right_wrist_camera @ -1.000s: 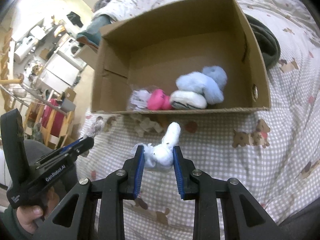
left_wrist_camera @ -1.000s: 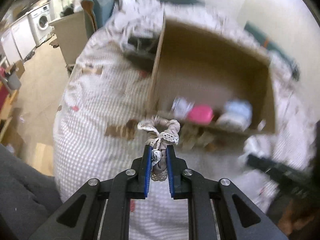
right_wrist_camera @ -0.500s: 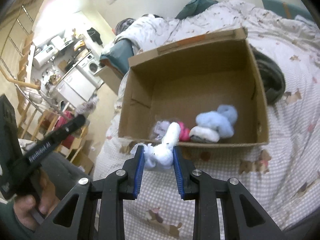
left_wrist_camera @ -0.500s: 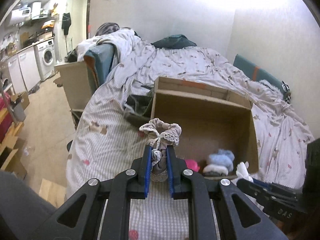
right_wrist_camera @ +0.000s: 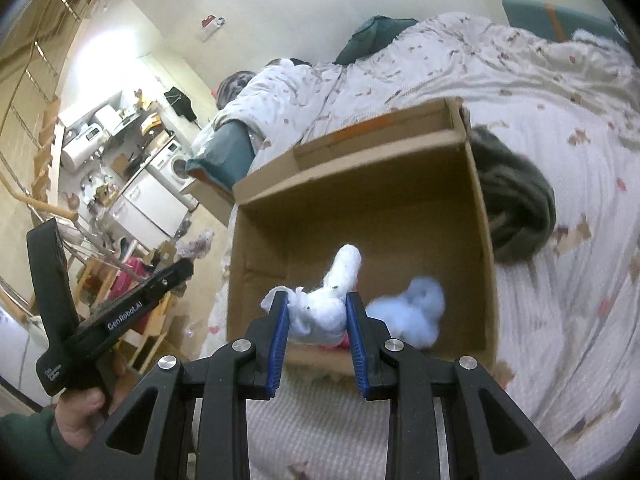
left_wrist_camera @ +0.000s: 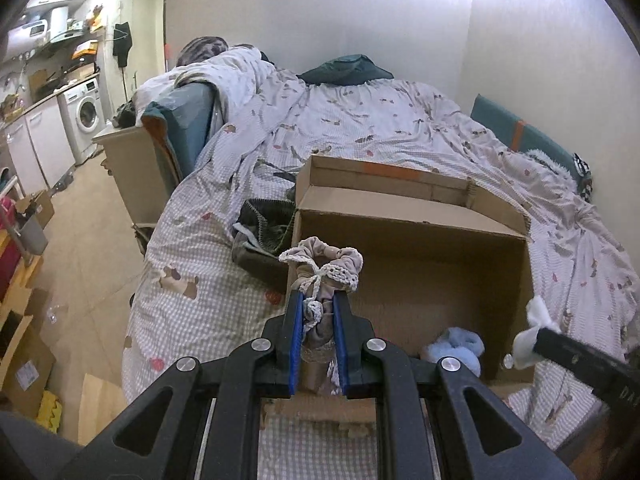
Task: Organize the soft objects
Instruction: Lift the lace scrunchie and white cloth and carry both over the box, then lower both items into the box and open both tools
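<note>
The left gripper (left_wrist_camera: 316, 332) is clenched on a beige lace-trimmed scrunchie (left_wrist_camera: 322, 268), held above the near wall of the cardboard box (left_wrist_camera: 408, 216) on the bed (left_wrist_camera: 360, 120); the right gripper (right_wrist_camera: 316, 320) grips a white soft toy (right_wrist_camera: 328, 304) over the same wall; a fluffy blue toy (right_wrist_camera: 412, 312) lies inside the box; a dark knitted garment (right_wrist_camera: 516, 204) lies bunched against the box's outer side; a washing machine (left_wrist_camera: 84, 114) stands well apart.

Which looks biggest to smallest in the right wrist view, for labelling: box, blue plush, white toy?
1. Box.
2-3. Blue plush and white toy look alike; the toy is nearer, so unranked.
</note>
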Demonstrator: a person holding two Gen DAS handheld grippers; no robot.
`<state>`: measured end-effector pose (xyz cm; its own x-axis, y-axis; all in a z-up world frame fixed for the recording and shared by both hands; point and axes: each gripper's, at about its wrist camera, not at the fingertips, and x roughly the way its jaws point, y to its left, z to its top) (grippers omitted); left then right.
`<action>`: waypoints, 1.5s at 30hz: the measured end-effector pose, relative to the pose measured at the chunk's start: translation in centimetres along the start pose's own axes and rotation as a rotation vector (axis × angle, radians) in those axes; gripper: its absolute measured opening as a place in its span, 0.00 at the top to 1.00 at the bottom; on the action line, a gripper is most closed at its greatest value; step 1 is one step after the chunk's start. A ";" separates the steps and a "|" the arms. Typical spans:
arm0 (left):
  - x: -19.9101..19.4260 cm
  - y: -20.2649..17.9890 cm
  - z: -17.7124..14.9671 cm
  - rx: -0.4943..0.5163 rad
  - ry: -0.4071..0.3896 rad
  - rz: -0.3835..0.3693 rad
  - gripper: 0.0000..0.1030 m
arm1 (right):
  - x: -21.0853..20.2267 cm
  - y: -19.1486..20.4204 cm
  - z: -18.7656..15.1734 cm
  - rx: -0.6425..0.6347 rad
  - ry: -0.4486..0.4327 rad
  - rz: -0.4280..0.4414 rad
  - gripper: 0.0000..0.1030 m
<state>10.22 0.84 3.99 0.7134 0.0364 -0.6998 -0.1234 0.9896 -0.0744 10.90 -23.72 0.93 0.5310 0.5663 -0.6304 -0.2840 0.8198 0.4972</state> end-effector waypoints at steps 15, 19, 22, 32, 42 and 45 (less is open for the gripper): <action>5.1 0.4 -2.0 -0.030 0.088 -0.019 0.87 | 3.1 -4.1 -0.4 0.144 0.041 -0.021 0.71; 5.7 -0.6 -2.7 -0.010 0.131 -0.060 0.87 | 4.0 -4.0 -0.5 0.138 0.064 -0.026 0.71; 6.0 -1.8 -3.2 0.030 0.157 -0.082 0.87 | 4.4 -3.6 -0.7 0.131 0.086 -0.012 0.70; 6.9 -2.1 -4.0 0.039 0.203 -0.084 0.87 | 5.4 -2.1 -1.1 0.052 0.097 -0.018 0.69; 7.1 -2.7 -4.7 0.080 0.205 -0.055 0.83 | 5.4 -2.5 -0.8 0.094 0.075 -0.040 0.31; 7.3 -2.6 -4.7 0.085 0.217 -0.047 0.82 | 5.6 -3.1 -0.8 0.126 0.092 -0.053 0.30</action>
<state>12.51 -2.13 -4.31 0.5506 -0.0318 -0.8342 -0.0286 0.9980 -0.0569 14.18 -23.01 -4.62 0.4655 0.5330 -0.7065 -0.1521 0.8346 0.5295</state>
